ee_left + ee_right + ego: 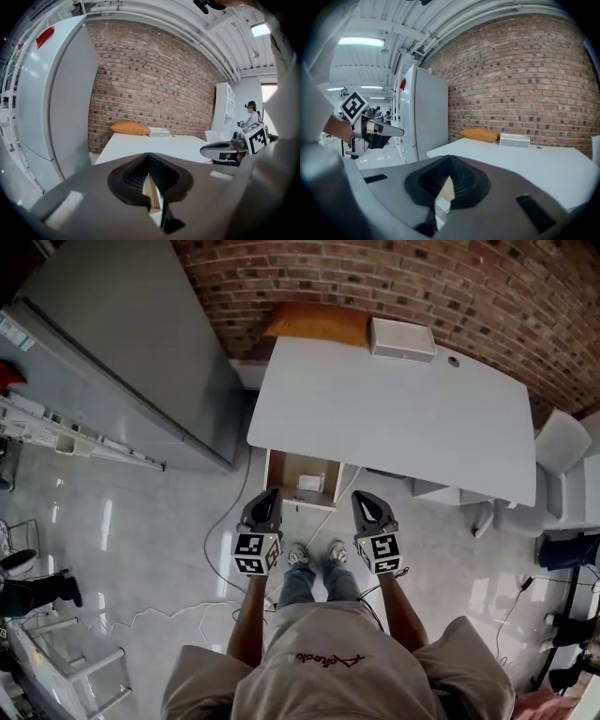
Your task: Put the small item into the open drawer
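Note:
An open wooden drawer [284, 476] juts out from under the front edge of the white table [394, 413]. A small white item [309, 483] lies inside it. My left gripper [271, 494] hovers just in front of the drawer's left corner, shut and empty. My right gripper [362, 497] hangs level with it to the drawer's right, also shut with nothing held. In the left gripper view the left gripper [149, 158] has its jaws meeting at the tip, and a strip of the drawer's wood shows behind them. The right gripper [450, 160] looks the same in its own view.
An orange cushion [317, 322] and a white box [402, 338] sit at the table's far edge against the brick wall. A tall grey cabinet [122, 343] stands to the left. A white chair [561, 441] is at the right. Cables trail across the floor by my feet [314, 556].

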`<act>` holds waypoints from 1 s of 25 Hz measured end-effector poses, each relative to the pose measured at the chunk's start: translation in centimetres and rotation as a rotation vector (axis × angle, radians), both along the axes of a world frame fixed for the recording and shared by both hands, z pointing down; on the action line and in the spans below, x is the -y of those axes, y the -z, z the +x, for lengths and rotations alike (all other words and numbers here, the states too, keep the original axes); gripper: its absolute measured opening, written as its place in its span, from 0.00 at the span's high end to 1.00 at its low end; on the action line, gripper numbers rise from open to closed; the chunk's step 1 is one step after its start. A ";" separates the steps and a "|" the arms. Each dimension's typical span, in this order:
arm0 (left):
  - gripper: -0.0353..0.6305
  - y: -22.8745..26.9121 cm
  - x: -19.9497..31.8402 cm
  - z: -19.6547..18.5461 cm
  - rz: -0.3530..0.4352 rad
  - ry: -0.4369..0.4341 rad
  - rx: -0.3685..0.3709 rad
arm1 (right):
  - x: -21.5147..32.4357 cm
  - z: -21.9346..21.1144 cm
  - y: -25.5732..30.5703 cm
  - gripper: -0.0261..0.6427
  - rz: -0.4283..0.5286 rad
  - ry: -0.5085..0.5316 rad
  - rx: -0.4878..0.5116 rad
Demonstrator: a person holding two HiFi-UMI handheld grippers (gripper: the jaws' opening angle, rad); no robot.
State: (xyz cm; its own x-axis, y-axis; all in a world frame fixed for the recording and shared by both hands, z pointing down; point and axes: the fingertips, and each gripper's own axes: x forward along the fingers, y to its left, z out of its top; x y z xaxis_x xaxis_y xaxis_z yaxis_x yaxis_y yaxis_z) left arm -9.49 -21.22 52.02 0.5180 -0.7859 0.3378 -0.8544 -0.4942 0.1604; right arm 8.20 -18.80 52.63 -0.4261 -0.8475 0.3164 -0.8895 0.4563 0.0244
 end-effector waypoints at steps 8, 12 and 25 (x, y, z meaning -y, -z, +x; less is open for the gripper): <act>0.93 6.3 1.4 0.6 0.113 -0.019 0.012 | 0.8 1.0 5.7 0.94 0.112 -0.013 -0.003; 0.93 9.0 1.7 1.0 0.157 -0.021 0.009 | 0.9 1.7 8.2 0.94 0.160 -0.024 0.002; 0.93 15.2 3.4 0.5 0.274 0.024 -0.021 | 2.7 2.5 14.0 0.94 0.274 -0.026 0.004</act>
